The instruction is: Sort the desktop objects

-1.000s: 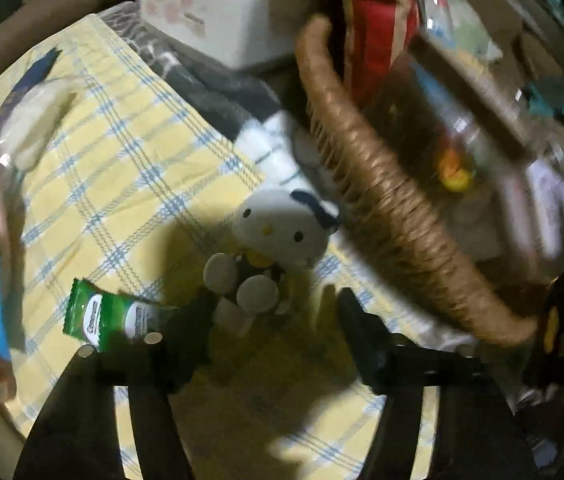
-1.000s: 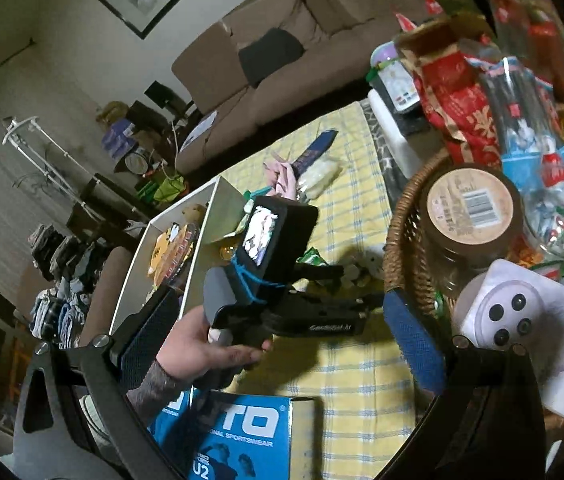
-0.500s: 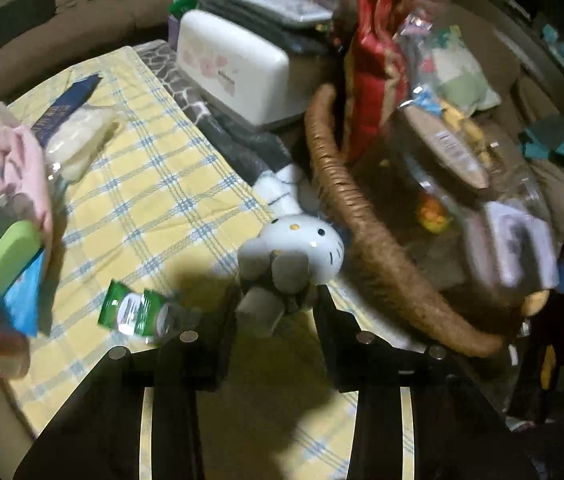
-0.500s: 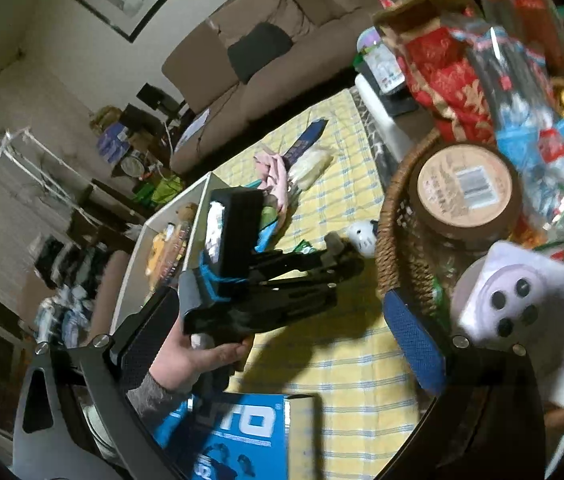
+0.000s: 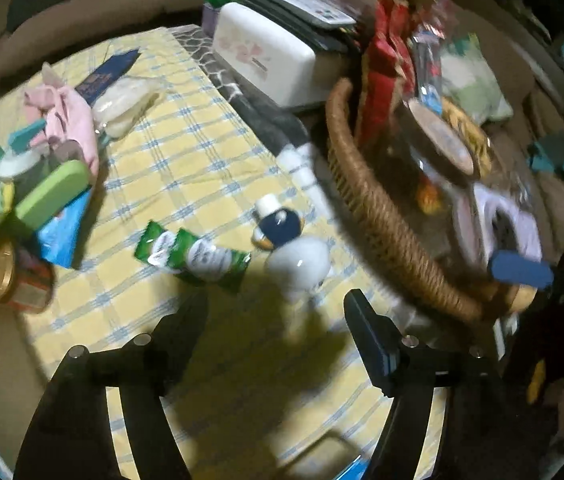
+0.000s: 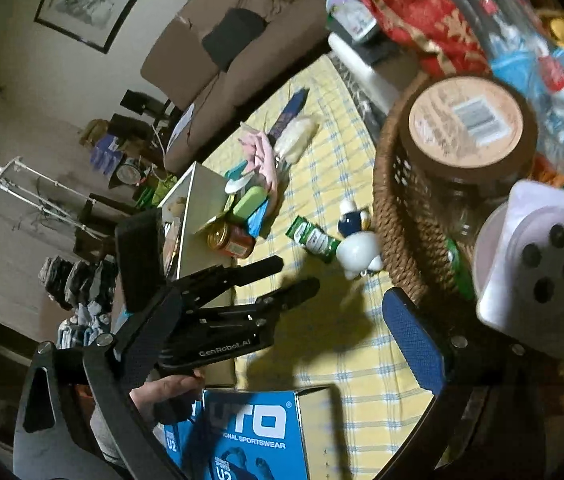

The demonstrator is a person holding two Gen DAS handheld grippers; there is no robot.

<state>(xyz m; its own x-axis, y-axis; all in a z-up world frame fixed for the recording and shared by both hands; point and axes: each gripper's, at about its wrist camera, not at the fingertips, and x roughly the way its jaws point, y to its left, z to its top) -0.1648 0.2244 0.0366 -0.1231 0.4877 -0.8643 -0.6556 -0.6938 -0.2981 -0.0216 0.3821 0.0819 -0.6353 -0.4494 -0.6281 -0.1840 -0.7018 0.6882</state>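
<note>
A small white Hello Kitty figure (image 5: 296, 258) lies tipped over on the yellow checked cloth (image 5: 185, 176), next to a green sachet (image 5: 191, 254). My left gripper (image 5: 275, 322) is open and empty, just behind the figure, apart from it. In the right wrist view the figure (image 6: 356, 246) lies beside the wicker basket (image 6: 386, 216) and the left gripper (image 6: 290, 276) hovers to its left. My right gripper (image 6: 241, 344) is open and empty, above the table's near edge.
The wicker basket (image 5: 378, 216) holds a brown-lidded jar (image 6: 466, 128) and snack bags. A white box (image 5: 269, 60) stands at the back. A jam jar (image 5: 9, 280), a green case (image 5: 51, 194) and pink cloth (image 5: 69, 124) lie left. A blue UTO box (image 6: 241, 436) sits at the near edge.
My left gripper held the Hello Kitty figure half a second ago; it has opened and pulled back, and the figure now lies tipped on the cloth.
</note>
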